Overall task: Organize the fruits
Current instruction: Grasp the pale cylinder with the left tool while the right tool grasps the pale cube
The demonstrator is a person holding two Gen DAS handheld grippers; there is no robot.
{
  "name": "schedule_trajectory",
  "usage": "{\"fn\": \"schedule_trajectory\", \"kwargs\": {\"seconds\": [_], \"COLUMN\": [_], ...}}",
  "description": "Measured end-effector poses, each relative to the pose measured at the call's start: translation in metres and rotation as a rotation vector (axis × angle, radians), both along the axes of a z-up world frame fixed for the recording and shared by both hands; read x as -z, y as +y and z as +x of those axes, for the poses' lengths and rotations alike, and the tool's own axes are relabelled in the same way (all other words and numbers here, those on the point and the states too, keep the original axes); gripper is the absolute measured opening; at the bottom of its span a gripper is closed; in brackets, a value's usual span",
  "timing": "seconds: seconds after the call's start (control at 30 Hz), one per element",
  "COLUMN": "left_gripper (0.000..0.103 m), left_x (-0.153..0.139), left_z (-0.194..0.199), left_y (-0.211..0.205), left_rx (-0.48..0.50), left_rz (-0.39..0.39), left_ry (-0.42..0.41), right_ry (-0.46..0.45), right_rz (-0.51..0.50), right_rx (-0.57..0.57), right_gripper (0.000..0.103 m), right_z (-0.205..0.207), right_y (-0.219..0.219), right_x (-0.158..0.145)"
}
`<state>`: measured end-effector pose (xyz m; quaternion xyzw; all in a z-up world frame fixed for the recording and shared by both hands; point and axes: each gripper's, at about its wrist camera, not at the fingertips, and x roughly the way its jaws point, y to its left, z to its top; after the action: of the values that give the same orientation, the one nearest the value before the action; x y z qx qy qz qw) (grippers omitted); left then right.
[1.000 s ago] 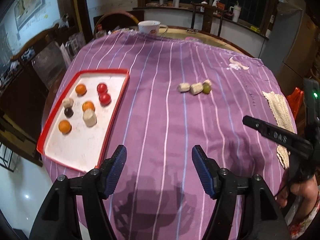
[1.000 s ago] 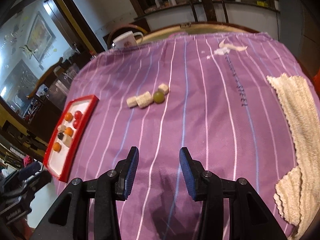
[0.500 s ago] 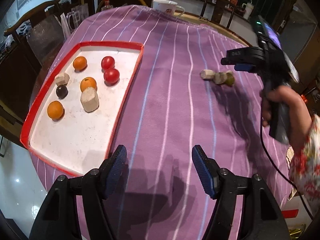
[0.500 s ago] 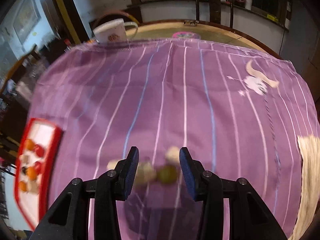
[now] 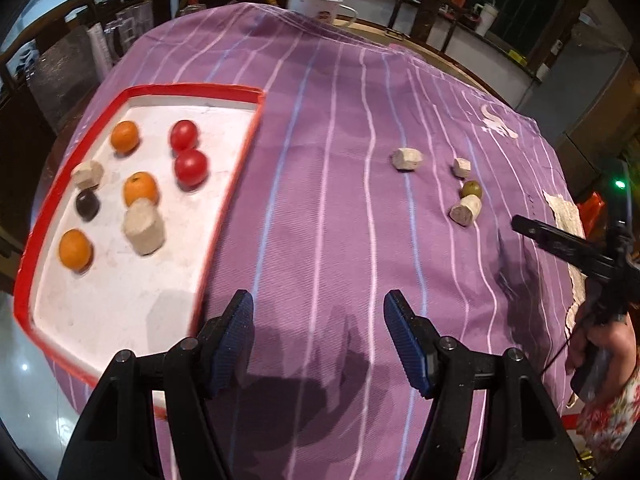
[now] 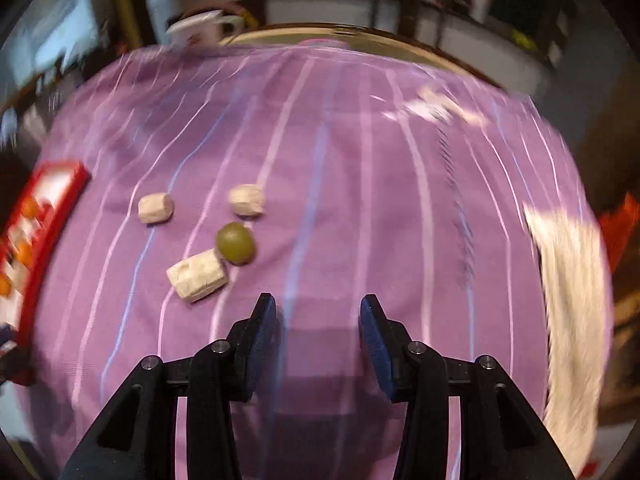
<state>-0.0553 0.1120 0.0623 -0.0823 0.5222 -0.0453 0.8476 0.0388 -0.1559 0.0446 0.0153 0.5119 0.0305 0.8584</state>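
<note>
Green fruit [image 6: 235,243] lies ahead-left of the right tool [image 6: 318,332], jaws apart, empty.

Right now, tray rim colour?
Red rim around a white tray floor; clearest in the left wrist view.

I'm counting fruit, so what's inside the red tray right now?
In the tray: three oranges, two tomatoes, two beige chunks, one dark fruit. Nothing visibly covered.

Green fruit [image 6: 235,242] apparently touching nearest of three beige chunks [image 6: 197,275]
</note>
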Motion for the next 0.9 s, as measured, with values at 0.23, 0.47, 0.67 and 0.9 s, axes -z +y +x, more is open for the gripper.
{"fn": "schedule_trajectory", "kwargs": {"seconds": [0.23, 0.47, 0.67, 0.9], "left_gripper": [0.067, 0.067, 0.059, 0.059], "left_x": [0.009, 0.006, 0.008, 0.019], "left_z": [0.025, 0.078, 0.119, 0.141], "left_y": [-0.025, -0.038, -0.041, -0.060], "left_rx": [0.070, 0.117, 0.152, 0.227], "left_rz": [-0.027, -0.025, -0.088, -0.089], "left_ry": [0.012, -0.056, -0.061, -0.048], "right_ry": [-0.042, -0.032, -0.025, -0.030], "right_rz": [0.157, 0.238, 0.222, 0.182], "right_rx": [0.050, -0.072, -0.127, -0.102], "right_gripper": [0.049, 0.049, 0.049, 0.036], "right_z": [-0.013, -0.009, 0.008, 0.013], "right_y": [-0.023, 0.026, 0.058, 0.057], "right_x": [-0.012, -0.009, 0.008, 0.012]}}
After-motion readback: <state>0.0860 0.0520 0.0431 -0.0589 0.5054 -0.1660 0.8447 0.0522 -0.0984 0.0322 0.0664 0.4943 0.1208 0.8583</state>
